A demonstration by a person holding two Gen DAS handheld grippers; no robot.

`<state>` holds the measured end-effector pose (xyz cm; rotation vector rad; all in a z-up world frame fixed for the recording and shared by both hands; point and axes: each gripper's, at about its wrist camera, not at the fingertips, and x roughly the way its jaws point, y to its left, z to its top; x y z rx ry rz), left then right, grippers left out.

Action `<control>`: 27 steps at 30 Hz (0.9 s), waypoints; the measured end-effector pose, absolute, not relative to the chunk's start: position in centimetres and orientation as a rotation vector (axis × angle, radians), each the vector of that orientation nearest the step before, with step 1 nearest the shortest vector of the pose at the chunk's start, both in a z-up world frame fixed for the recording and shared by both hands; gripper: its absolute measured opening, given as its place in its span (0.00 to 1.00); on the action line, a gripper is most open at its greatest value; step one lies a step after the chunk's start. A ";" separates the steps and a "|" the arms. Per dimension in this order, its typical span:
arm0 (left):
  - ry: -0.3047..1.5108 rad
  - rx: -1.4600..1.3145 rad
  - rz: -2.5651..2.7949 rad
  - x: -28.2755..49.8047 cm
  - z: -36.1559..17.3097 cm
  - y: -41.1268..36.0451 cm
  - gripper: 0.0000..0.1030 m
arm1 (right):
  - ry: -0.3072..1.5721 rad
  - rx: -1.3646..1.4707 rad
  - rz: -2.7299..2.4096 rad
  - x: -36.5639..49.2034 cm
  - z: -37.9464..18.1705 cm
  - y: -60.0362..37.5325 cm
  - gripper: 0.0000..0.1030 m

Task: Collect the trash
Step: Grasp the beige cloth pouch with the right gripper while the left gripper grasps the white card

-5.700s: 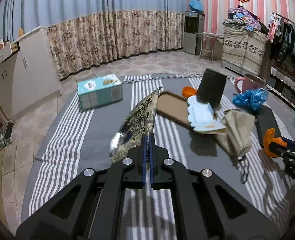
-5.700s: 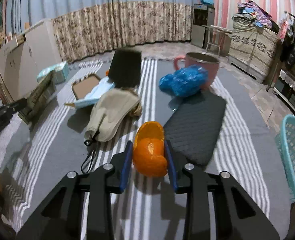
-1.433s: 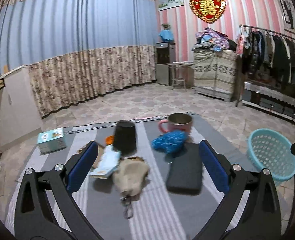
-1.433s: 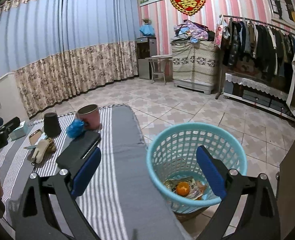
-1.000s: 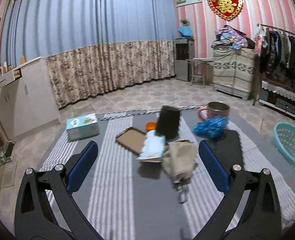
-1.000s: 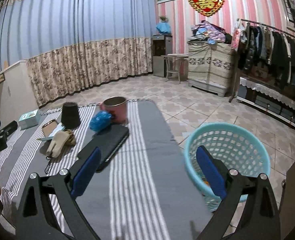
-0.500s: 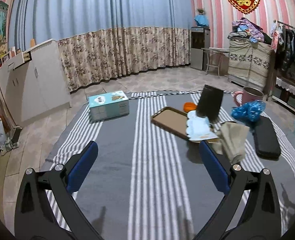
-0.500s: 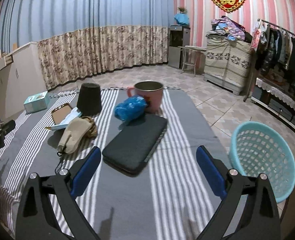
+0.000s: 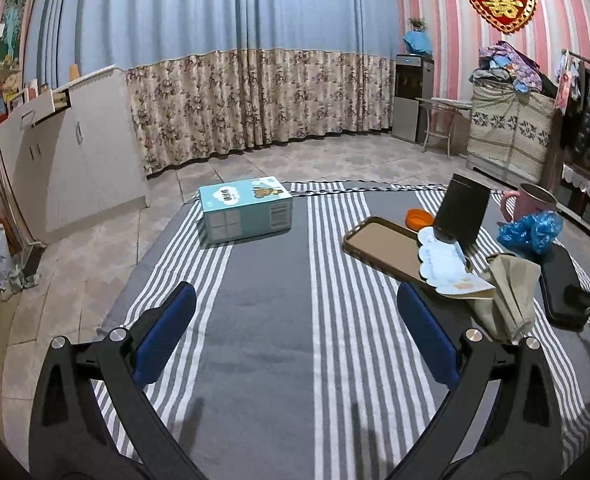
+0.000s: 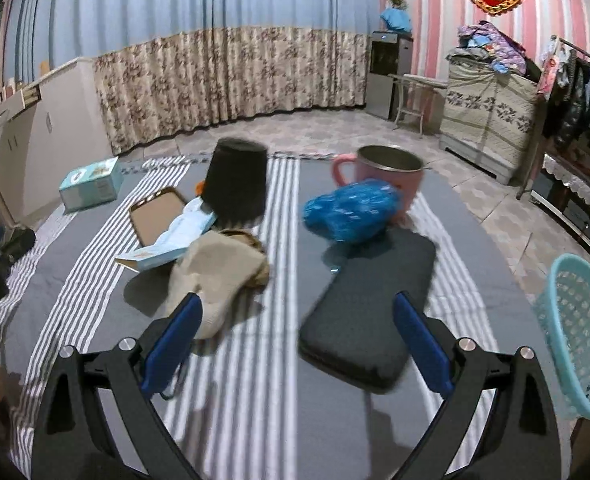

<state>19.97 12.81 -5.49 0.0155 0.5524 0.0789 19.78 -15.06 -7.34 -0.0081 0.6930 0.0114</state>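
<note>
My left gripper (image 9: 297,334) is open and empty above the striped grey cloth (image 9: 271,320). My right gripper (image 10: 295,338) is open and empty, low over the cloth between a beige folded cloth (image 10: 219,276) and a black pad (image 10: 371,308). A crumpled blue plastic bag (image 10: 351,210) lies against a pink mug (image 10: 391,176); the bag also shows in the left wrist view (image 9: 531,230). An orange peel piece (image 9: 419,218) sits behind a black cup (image 9: 461,210). The light blue basket (image 10: 579,332) stands on the floor at the right.
A teal box (image 9: 245,208) lies at the far left of the cloth. A brown phone case (image 9: 387,246) and a light blue paper packet (image 9: 445,266) lie mid-table. White cabinets (image 9: 67,148) stand at the left, a clothes rack (image 10: 579,92) at the right.
Both grippers let go of their trash at the basket and swung back left over the table. Both now sit lower and closer to the objects, open and empty.
</note>
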 end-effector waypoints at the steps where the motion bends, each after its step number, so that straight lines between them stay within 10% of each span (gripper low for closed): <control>1: 0.552 0.013 0.082 20.0 -5.5 13.0 0.94 | 0.701 -0.012 0.012 20.0 -7.7 -14.8 0.91; 9: 0.554 -0.007 0.087 20.6 -5.8 13.8 0.94 | 0.761 -0.021 0.053 21.9 -9.2 -11.5 0.90; 19: 0.567 0.006 0.055 21.0 -5.6 11.7 0.93 | 0.822 -0.006 0.149 22.5 -9.8 -10.9 0.20; 27: 0.563 0.040 -0.034 21.0 -5.1 7.4 0.87 | 0.770 -0.002 0.134 20.4 -7.9 -14.6 0.16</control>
